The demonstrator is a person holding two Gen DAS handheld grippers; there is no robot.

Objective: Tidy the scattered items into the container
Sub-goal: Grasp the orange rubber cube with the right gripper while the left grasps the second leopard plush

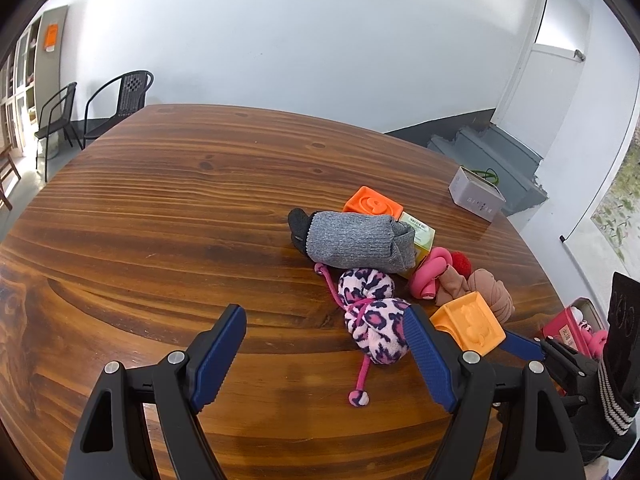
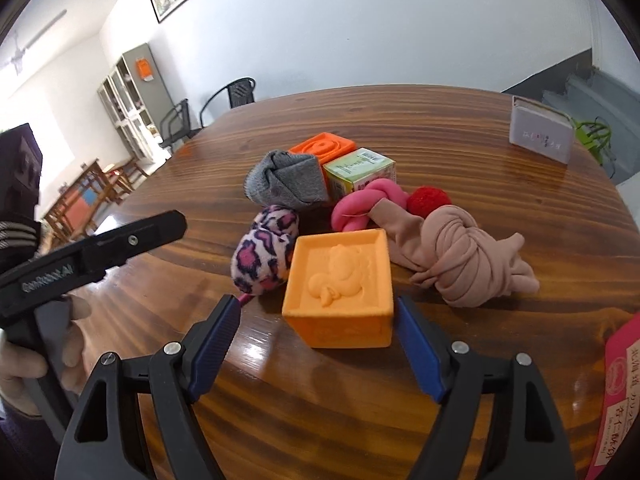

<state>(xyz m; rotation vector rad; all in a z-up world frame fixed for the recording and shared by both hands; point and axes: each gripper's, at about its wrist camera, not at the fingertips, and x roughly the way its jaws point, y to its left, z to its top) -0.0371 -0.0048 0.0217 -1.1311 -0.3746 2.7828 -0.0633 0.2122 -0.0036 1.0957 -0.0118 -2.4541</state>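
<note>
Right wrist view first: the right gripper (image 2: 316,332) stands wide open with the yellow-orange block (image 2: 340,286) between its blue pads, a gap on the left and the right pad just beside the block's lower corner; whether it touches I cannot tell. Nothing is gripped. Just beyond lie the leopard-print sock (image 2: 266,256) to the left and the knotted tan stocking (image 2: 464,264) to the right, then the pink knot (image 2: 360,208), red pompom (image 2: 428,200), grey sock (image 2: 288,184), green carton (image 2: 358,170) and orange block (image 2: 324,146). The red container (image 2: 622,392) shows at the right edge.

From the left wrist, the left gripper (image 1: 326,354) is also wide open and empty above the wooden table (image 1: 160,220), its right pad just beside the leopard sock.
</note>
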